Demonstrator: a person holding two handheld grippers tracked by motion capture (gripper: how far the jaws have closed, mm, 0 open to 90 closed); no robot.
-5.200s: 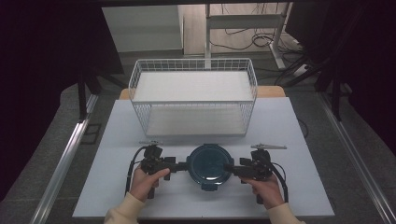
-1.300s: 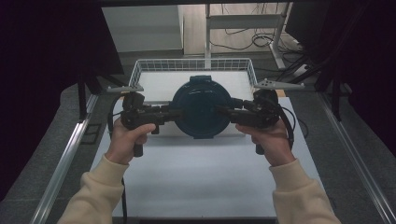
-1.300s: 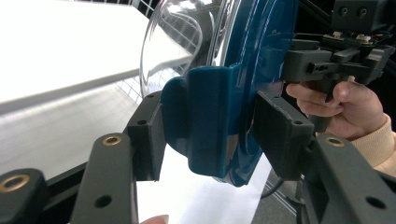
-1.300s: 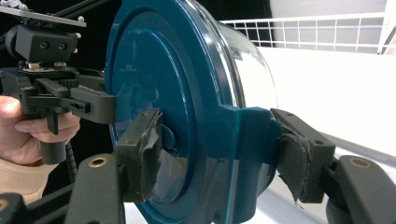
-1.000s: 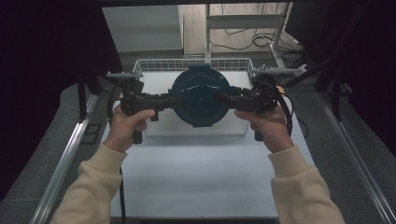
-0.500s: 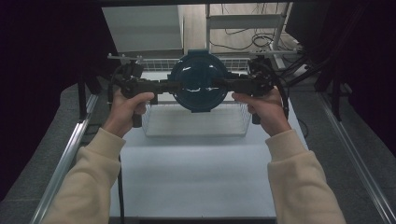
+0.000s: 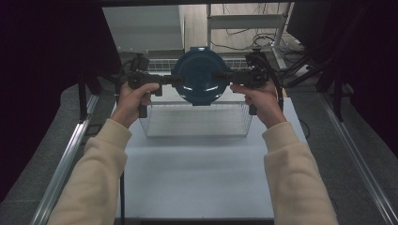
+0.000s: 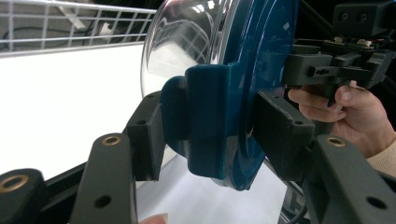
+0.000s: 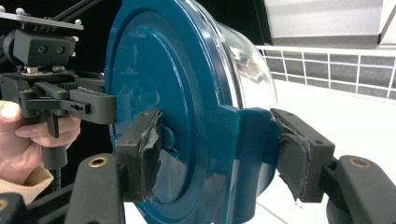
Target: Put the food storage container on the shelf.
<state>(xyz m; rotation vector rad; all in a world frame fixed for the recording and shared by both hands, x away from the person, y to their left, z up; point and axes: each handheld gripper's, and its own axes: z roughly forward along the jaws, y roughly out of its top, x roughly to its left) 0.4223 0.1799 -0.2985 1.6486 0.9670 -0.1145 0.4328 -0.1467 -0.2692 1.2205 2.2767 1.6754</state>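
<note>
Teal plastic lid [image 9: 177,93] on clear, probably glass, round bowl [image 8: 182,42].

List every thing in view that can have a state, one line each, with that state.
Container: lifted over the basket, blue lid on, tipped on edge.
Wire basket: upright on the table, nothing visible inside.
Left hand-held gripper: shut on the container's side latch.
Right hand-held gripper: shut on the opposite latch.

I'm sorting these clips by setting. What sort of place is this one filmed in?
Probably a lab or workshop recording station, not a home: a plain white table with metal rails, dark curtains around it, loose cables on the floor behind, and a wire basket as prop.
</note>
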